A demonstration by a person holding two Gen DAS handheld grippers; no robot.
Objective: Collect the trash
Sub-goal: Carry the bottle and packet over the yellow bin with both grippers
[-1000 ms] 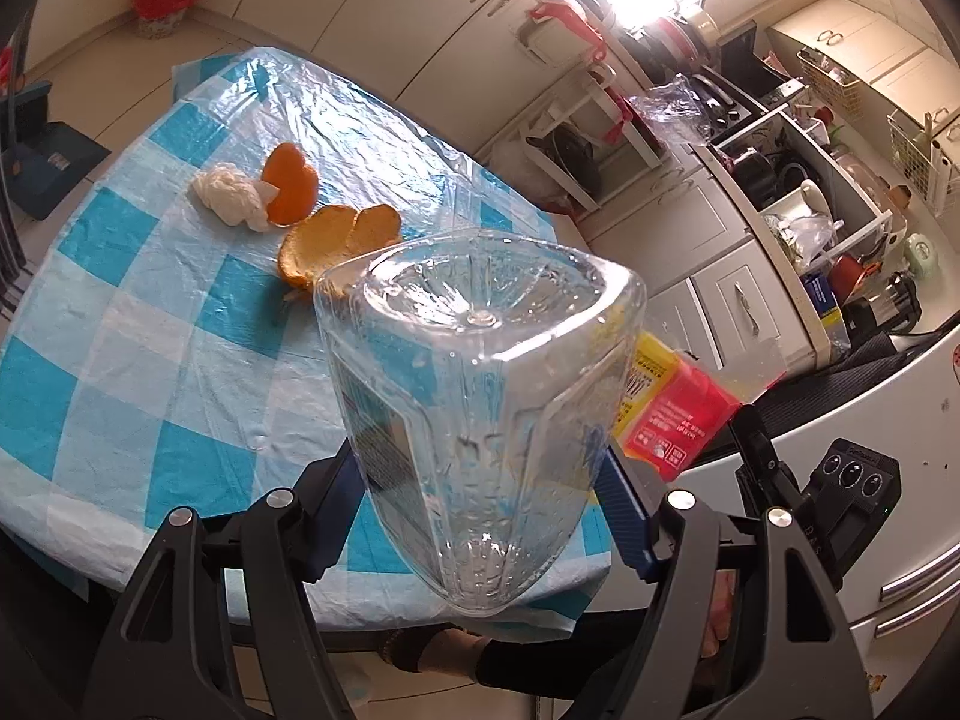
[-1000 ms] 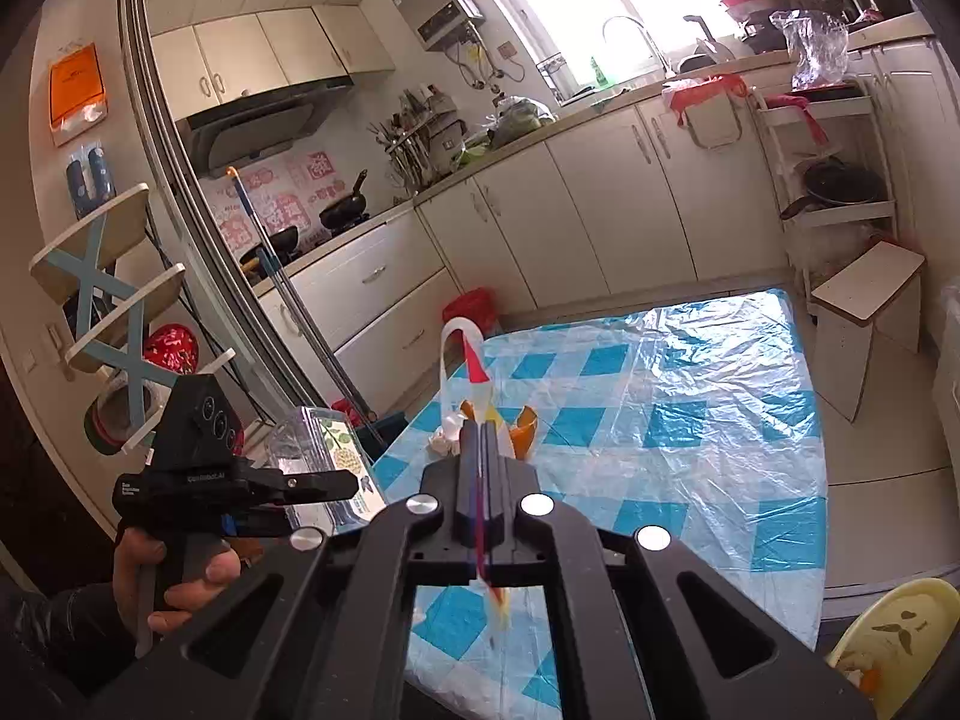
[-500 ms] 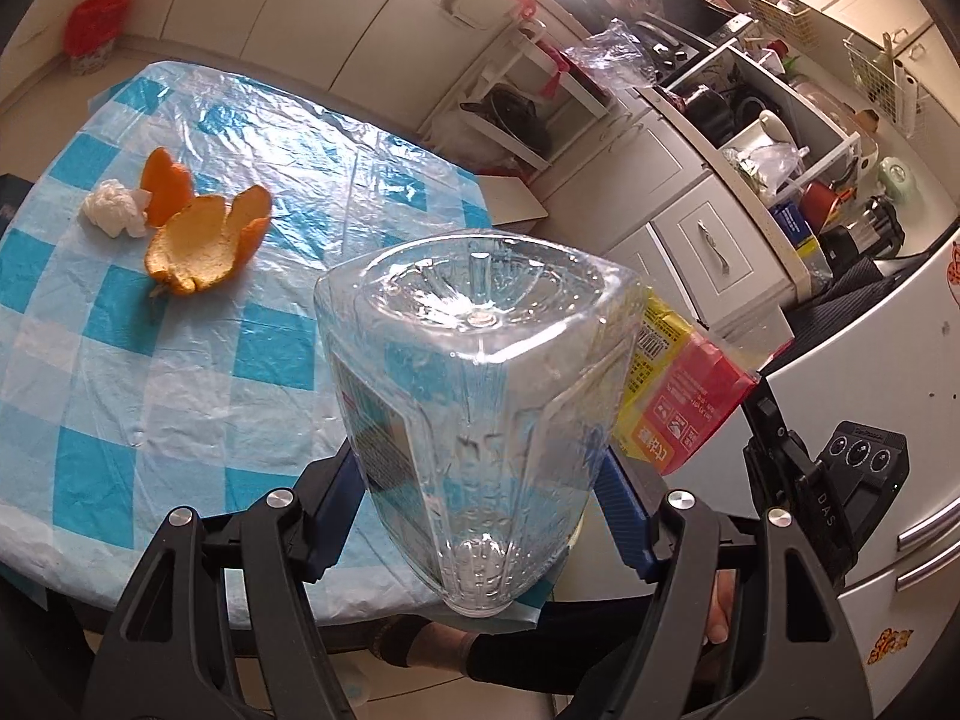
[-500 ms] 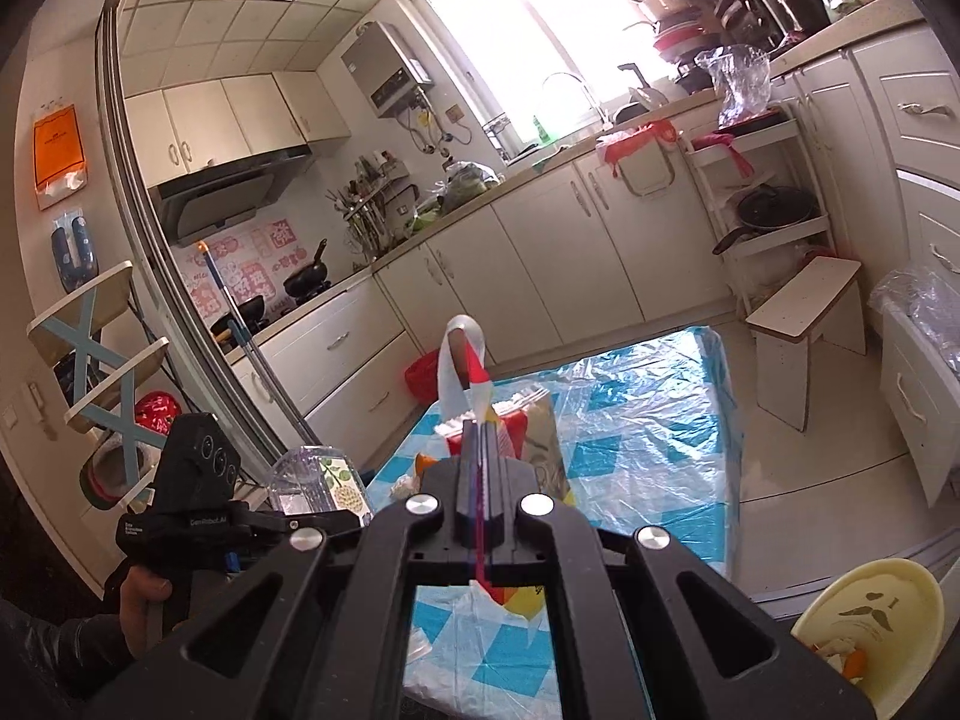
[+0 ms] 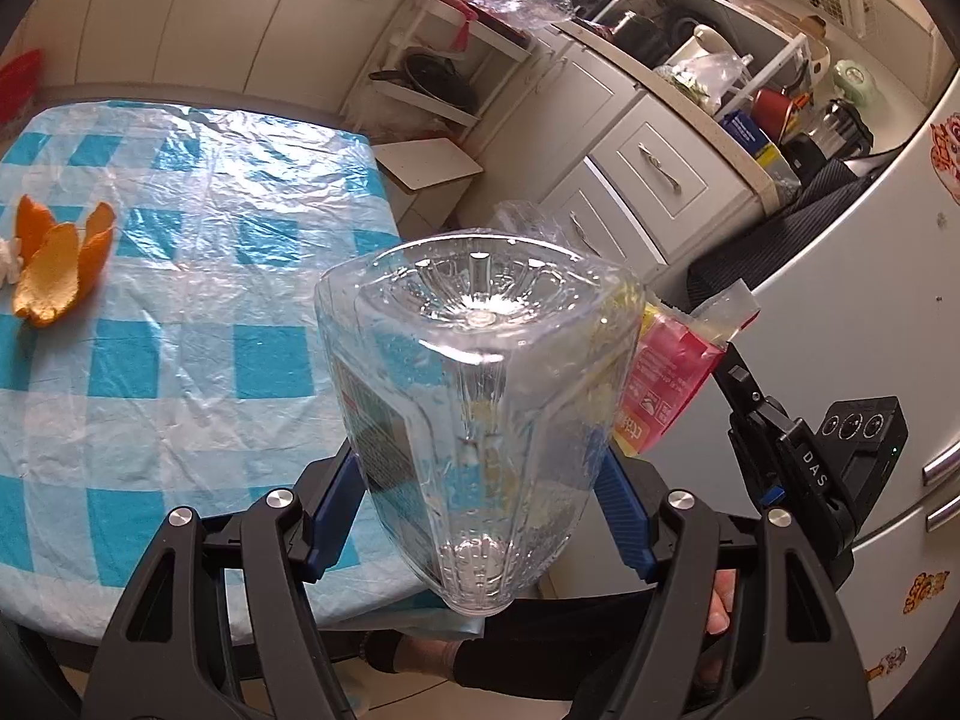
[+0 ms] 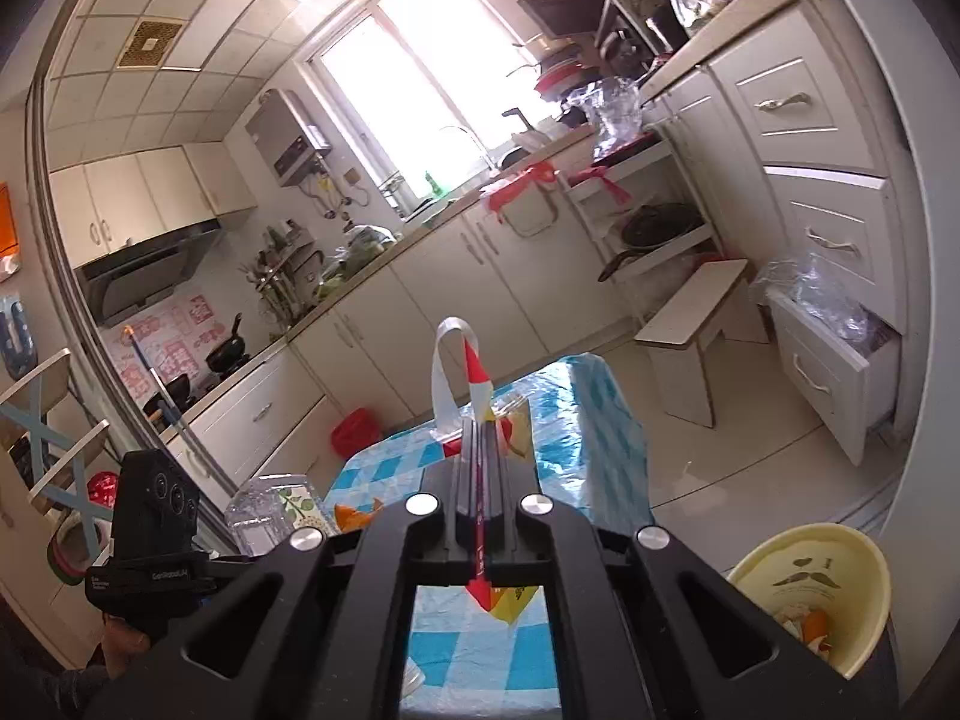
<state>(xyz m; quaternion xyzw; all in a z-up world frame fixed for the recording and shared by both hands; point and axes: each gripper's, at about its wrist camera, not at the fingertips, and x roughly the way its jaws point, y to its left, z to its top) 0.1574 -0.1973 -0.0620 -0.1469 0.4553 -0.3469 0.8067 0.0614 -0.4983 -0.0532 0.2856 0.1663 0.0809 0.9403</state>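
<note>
Left gripper (image 5: pixel 480 516): I had its blue pads pressed on both sides of a clear plastic bottle (image 5: pixel 480 402), holding it near the neck, base pointing away from the camera, filling the centre of my left view.
Bottle detail: I saw a dark printed label on its left face; the cap end sat low in the frame between the fingers.
Right gripper (image 6: pixel 480 462): I had its jaws fully closed on a thin red and yellow wrapper (image 6: pixel 480 378), which stuck out past the fingertips in the middle of my right view, with its tail hanging below the jaws.
Same wrapper, left view: it showed as a red and yellow packet (image 5: pixel 666 384) just right of the bottle, pinched by the other gripper at centre right.
Table (image 5: pixel 180 324): a blue and white checked cloth under a clear plastic sheet filled the left half of my left view.
Orange peel (image 5: pixel 60 264): it lay on the cloth at the left edge, well apart from the bottle.
Tissue (image 5: pixel 9 261): a white scrap touched the peel at the far left edge, mostly cut off.
Yellow bin (image 6: pixel 810 594): it sat at lower right of my right view, on the floor beside the table, with orange scraps inside.
</note>
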